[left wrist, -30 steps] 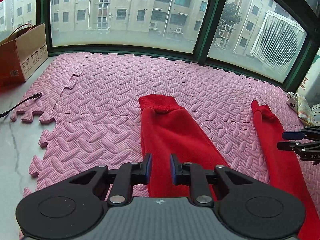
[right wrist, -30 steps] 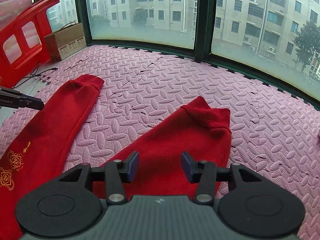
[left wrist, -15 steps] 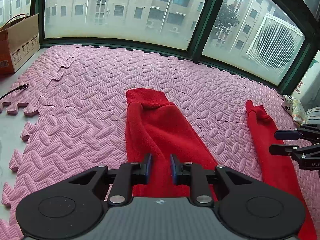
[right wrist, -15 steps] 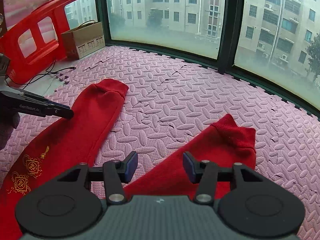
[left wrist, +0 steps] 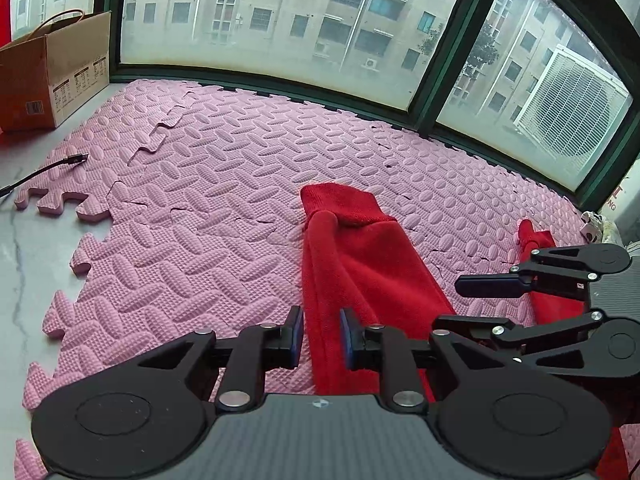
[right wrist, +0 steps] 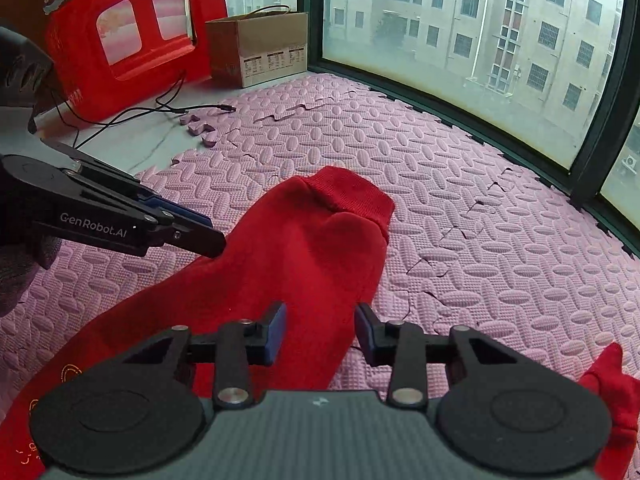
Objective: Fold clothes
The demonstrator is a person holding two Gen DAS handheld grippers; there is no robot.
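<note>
- Our left claw (left wrist: 320, 336) stands slightly apart astride the red sleeve's (left wrist: 352, 264) edge on the pink mat (left wrist: 200, 208).
- Our right claw (right wrist: 320, 332) is closing, unclamped, above the sleeve.

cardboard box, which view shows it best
The right wrist view: the cardboard box shows whole, open top, handle and printed side. The left wrist view crops the box at the frame's left edge.

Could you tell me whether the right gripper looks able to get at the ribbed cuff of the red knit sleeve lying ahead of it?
Probably yes. The right gripper, jaws closing, hangs over the red knit sleeve, and nothing lies on the way to the ribbed cuff; the left gripper stands off to one side.
</note>
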